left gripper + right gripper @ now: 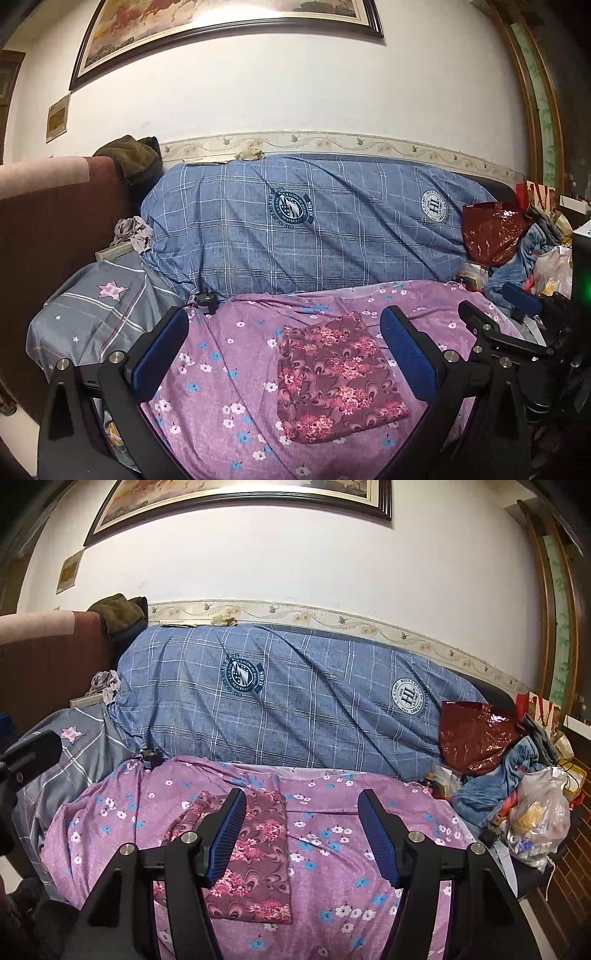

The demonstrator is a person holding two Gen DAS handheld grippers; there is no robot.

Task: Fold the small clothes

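A small maroon garment with pink flowers (338, 376) lies folded flat in a rectangle on the purple flowered sheet (229, 369); it also shows in the right wrist view (258, 853). My left gripper (284, 336) is open and empty, held above the sheet with the garment between its blue pads (164, 350). My right gripper (301, 812) is open and empty, just right of the garment; its left finger hides part of the cloth. The right gripper shows at the right edge of the left wrist view (495, 306).
A blue plaid cover (314, 229) drapes the sofa back. A grey star-print pillow (99, 310) lies at the left. A red foil bag (476, 734), denim clothes (517, 768) and a plastic bag (539, 819) crowd the right end. A brown headboard (55, 229) stands at left.
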